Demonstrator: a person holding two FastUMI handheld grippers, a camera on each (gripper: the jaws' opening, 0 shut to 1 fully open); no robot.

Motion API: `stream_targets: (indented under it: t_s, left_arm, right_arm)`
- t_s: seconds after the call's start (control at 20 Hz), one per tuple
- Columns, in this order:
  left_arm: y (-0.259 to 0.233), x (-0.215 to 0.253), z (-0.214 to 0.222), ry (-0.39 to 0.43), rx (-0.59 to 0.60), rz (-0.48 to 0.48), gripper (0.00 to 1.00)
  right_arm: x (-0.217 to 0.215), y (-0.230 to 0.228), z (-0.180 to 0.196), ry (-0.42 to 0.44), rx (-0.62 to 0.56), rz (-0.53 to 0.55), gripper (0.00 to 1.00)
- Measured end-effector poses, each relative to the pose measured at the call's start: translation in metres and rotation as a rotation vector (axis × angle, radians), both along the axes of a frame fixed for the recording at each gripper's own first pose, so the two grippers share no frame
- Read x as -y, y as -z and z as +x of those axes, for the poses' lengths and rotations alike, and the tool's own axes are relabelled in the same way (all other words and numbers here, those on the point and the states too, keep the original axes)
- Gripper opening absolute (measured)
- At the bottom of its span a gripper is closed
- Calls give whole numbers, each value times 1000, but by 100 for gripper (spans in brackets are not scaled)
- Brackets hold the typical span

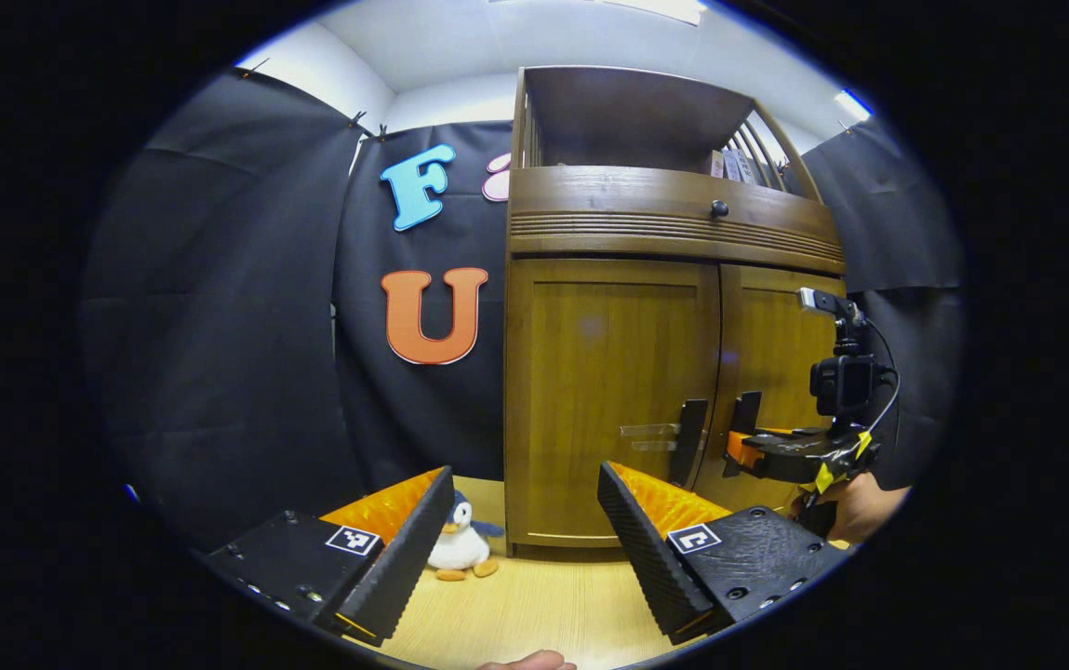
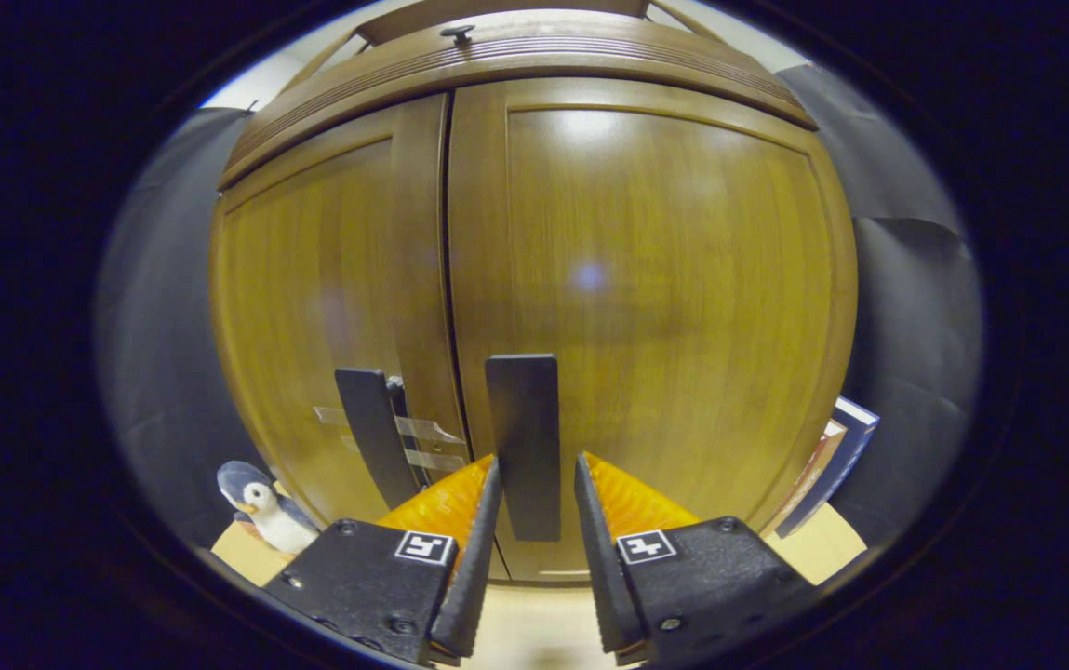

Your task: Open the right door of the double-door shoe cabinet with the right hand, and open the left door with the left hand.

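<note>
Shoe cabinet (image 1: pixel 674 307), double-door, wood, standing on a pale tabletop (image 1: pixel 534 596) against the booth's black cloth wall; both doors shut.

Left gripper (image 1: pixel 525 530): tongs wide, holding nothing, well back from the cabinet and aimed left of it.

Left door (image 2: pixel 329 307), with a black handle (image 2: pixel 376 433) near the centre seam: untouched.

Right door (image 2: pixel 664 298), with its black handle (image 2: pixel 523 447) just right of the seam.

Right gripper (image 2: pixel 534 521): tongs narrowed around the right-door handle, one finger on each side; whether both pads press on it cannot be told.

Risks, as judged:
- A pull before the pads bite would let the handle slip out.
- A straight pull, not an arc about the hinge, could twist the handle free or drag the cabinet.
- The handles stand close together; the left tongs coming in may knock the right gripper.

Surroundings: toy penguin (image 1: pixel 460 544) at the cabinet's left foot, within the left door's likely swing; books (image 2: pixel 832 465) leaning by the right side, possibly crowding the right door's sweep.
</note>
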State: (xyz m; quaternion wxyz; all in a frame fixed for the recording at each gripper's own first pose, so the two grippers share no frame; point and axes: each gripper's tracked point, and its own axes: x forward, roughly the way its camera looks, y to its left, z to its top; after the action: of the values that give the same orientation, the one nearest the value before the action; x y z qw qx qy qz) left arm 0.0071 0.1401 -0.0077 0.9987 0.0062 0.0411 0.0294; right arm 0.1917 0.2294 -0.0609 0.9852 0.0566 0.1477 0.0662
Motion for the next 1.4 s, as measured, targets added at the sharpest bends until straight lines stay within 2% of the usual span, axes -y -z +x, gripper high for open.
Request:
stream_targets:
  t_s: [0.2, 0.4, 0.5, 0.95, 1.05, 1.1, 1.15, 1.2, 1.4]
  left_arm:
    - [3, 0, -5, 1, -6, -4, 96]
    - [4, 0, -9, 3, -7, -16, 100]
    - [3, 0, -10, 4, -6, -21, 96]
    - [2, 16, -5, 51, 5, -22, 96]
    - [2, 25, -6, 66, 10, -23, 100]
    - [1, 27, -5, 72, 13, -24, 96]
    - [1, 29, -3, 79, 14, -25, 100]
    - [2, 33, -2, 85, 16, -26, 96]
    - [4, 43, 4, 108, 15, -35, 96]
  right_arm:
    - [-2, 2, 6, 17, -4, 6, 39]
    - [-1, 2, 4, 9, -10, 20, 34]
    - [-1, 3, 1, 6, -13, 29, 32]
    - [8, 3, -33, -31, 8, 40, 31]
    - [11, 3, -41, -39, 15, 39, 30]
    - [13, 3, -45, -45, 17, 37, 30]
    - [14, 2, -49, -52, 17, 34, 30]
    - [16, 2, -53, -59, 16, 35, 30]
    - [24, 0, -69, -78, 15, 37, 30]
